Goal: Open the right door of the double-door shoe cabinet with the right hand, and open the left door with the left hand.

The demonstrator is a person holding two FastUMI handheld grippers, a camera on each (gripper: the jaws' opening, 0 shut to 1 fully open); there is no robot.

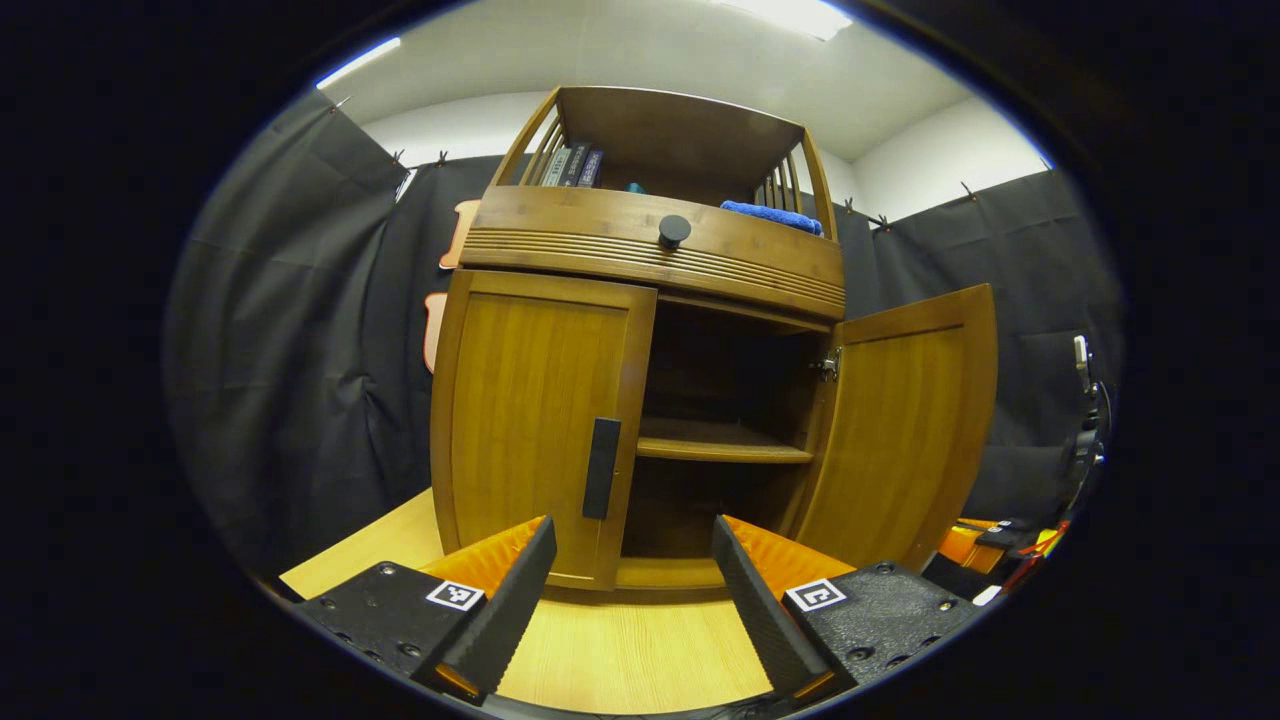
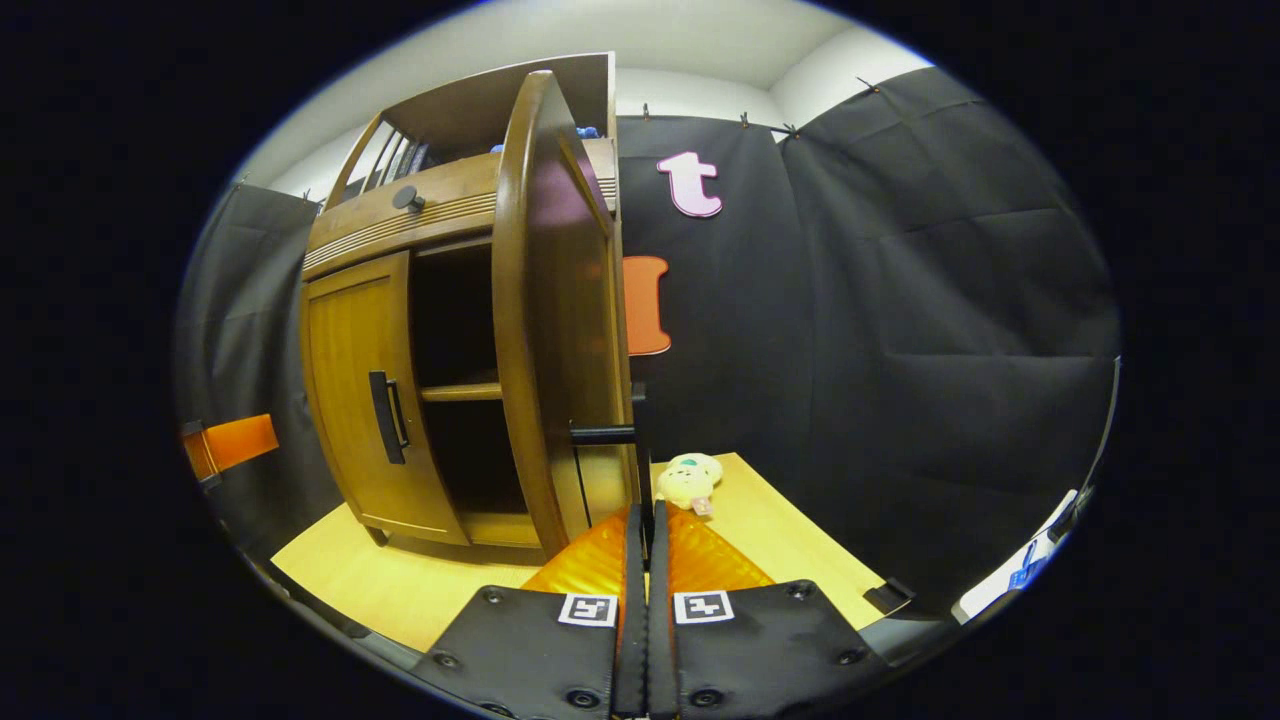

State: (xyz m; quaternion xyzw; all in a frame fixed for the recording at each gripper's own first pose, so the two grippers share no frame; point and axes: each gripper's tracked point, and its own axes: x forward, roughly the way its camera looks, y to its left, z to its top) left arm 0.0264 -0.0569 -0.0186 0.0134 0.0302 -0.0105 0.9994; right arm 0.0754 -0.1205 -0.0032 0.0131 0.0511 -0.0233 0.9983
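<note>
Moving on to the left door now, right one's already swung wide.
Your left gripper is spread wide, aimed at the black bar handle on the closed brown wooden left door; your right gripper is clenched around the open right door's handle. Next: close on that bar, pull outward.

A pale wooden counter carries the shoe cabinet, which stands on it just beyond the left gripper's fingers. In the right gripper view, a small plush toy lies on the counter just past the fingers, beside the cabinet.
</note>
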